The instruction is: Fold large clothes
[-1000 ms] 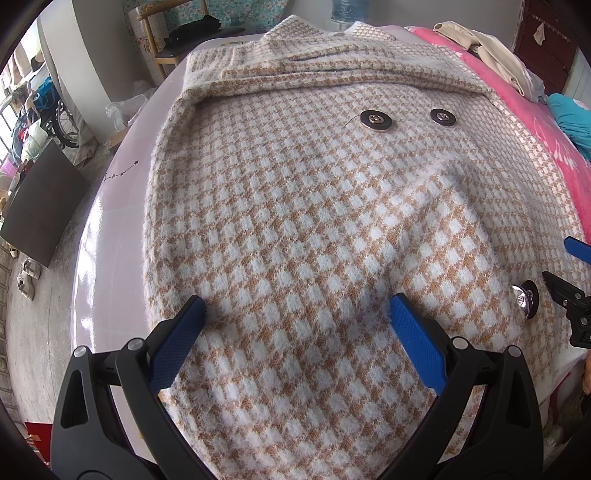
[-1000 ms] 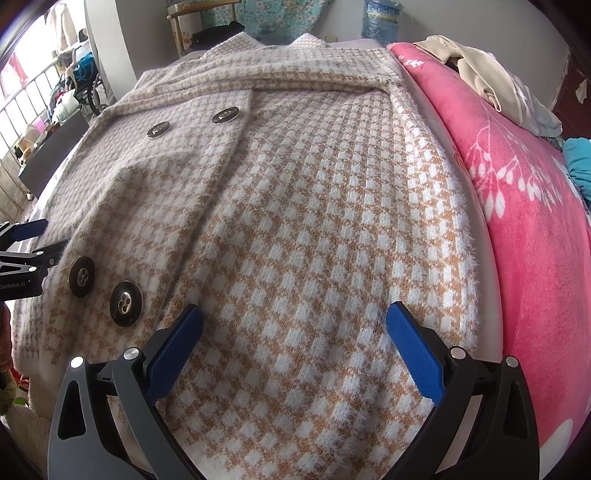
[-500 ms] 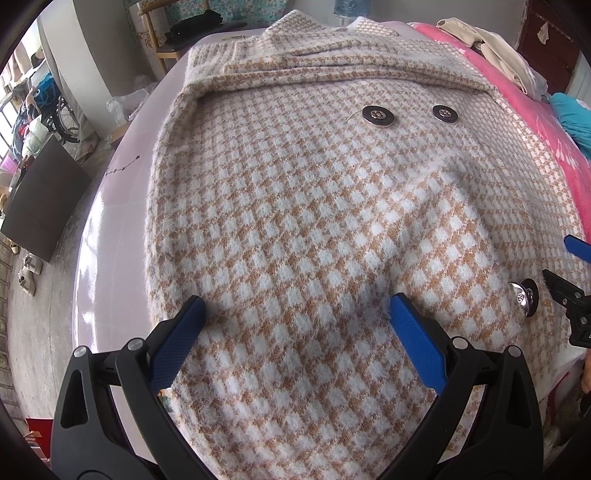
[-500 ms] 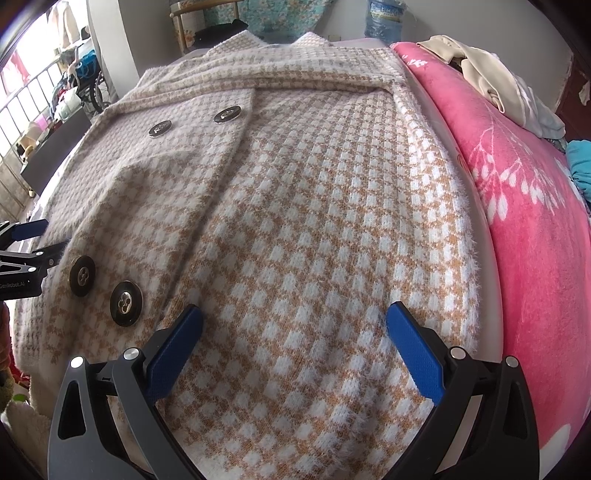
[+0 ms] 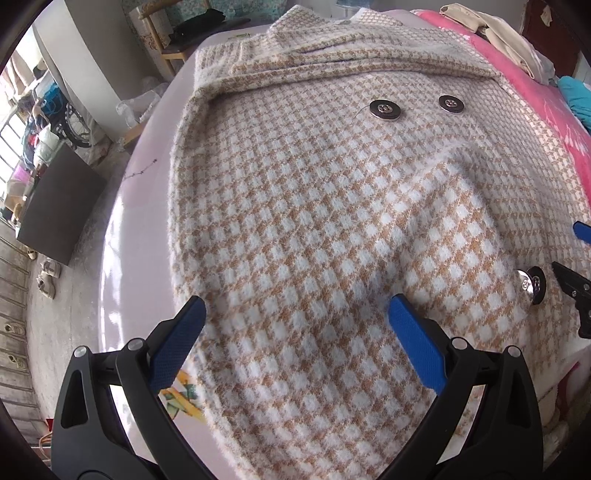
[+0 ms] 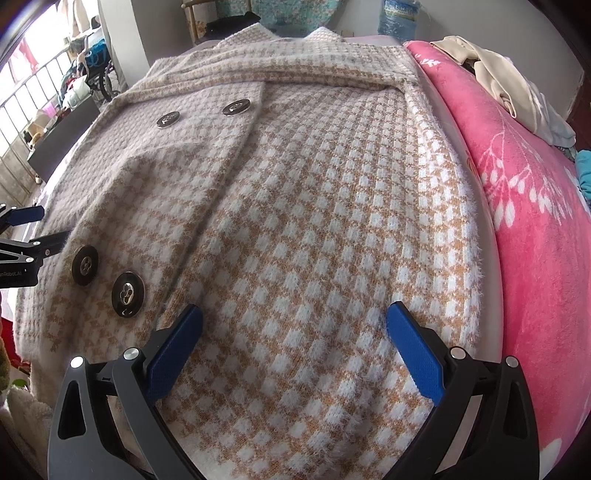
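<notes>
Hovering with jaws spread wide and gripping nothing, the left gripper (image 5: 295,325) and right gripper (image 6: 293,328) are facing the fuzzy tan-and-white houndstooth coat (image 6: 314,221) — it is lying flat on the bed (image 5: 140,206).

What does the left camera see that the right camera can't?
Only the left wrist view shows the shiny pale lilac sheet beside the coat, a dark flat board on the floor, and pale shoes.

Only the right wrist view shows the water bottle at the back and both lower round dark buttons.

Both show the fuzzy tan-and-white checked coat spread flat, its two upper buttons, the pink flowered blanket, cream clothes, and open blue-padded tongs, left and right, holding nothing.
</notes>
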The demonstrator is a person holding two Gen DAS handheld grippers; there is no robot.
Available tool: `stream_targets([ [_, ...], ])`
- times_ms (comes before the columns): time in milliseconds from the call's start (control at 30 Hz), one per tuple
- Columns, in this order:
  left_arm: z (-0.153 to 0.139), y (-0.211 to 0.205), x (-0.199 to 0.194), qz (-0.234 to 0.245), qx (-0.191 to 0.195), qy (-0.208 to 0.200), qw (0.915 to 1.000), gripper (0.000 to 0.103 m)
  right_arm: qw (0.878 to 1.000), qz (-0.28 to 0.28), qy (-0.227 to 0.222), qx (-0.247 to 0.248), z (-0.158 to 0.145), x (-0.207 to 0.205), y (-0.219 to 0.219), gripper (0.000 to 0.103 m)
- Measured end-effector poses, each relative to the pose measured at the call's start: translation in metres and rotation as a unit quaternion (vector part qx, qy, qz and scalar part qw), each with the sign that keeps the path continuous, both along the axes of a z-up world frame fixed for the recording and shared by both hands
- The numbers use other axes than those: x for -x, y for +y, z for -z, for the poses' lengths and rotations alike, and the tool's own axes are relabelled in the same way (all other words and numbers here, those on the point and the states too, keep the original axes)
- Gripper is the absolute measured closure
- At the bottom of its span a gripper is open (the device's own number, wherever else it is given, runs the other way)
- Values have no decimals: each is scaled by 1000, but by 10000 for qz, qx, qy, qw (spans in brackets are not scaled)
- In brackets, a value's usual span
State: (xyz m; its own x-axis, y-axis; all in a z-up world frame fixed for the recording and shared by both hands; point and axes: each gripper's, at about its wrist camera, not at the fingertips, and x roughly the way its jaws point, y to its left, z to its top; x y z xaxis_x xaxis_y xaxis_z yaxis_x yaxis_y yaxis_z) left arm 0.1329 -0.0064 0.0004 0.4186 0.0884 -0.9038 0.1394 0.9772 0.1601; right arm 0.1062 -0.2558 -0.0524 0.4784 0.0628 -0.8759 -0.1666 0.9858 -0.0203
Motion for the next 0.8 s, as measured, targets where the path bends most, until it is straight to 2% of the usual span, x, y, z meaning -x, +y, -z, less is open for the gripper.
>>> stream_targets([
  [100,-7,5,17,-15,-96,-186,9998,7,10000,-64,1,-15,0,2,-1,6],
  [433,-21,48,75,-305,464,-756,9956,7,9994,-281,-220,39,1,15,-2,6],
  [633,-10,61,105,-280,900,-710,9930,8,9990,-306,-267,158,0,39,-5,6],
  [700,-4,62,111,-209,988,-645,9928,16,9987,-383,-263,215,-1,56,-7,6],
  [733,-1,63,112,-176,1011,-588,9930,26,9985,-417,-265,218,-3,63,-9,6],
  [767,2,63,113,-153,1030,-514,9932,31,9985,-432,-253,209,-5,72,-11,6],
  [800,5,64,114,-124,1086,-448,9930,33,9985,-445,-260,154,-8,81,-14,6],
])
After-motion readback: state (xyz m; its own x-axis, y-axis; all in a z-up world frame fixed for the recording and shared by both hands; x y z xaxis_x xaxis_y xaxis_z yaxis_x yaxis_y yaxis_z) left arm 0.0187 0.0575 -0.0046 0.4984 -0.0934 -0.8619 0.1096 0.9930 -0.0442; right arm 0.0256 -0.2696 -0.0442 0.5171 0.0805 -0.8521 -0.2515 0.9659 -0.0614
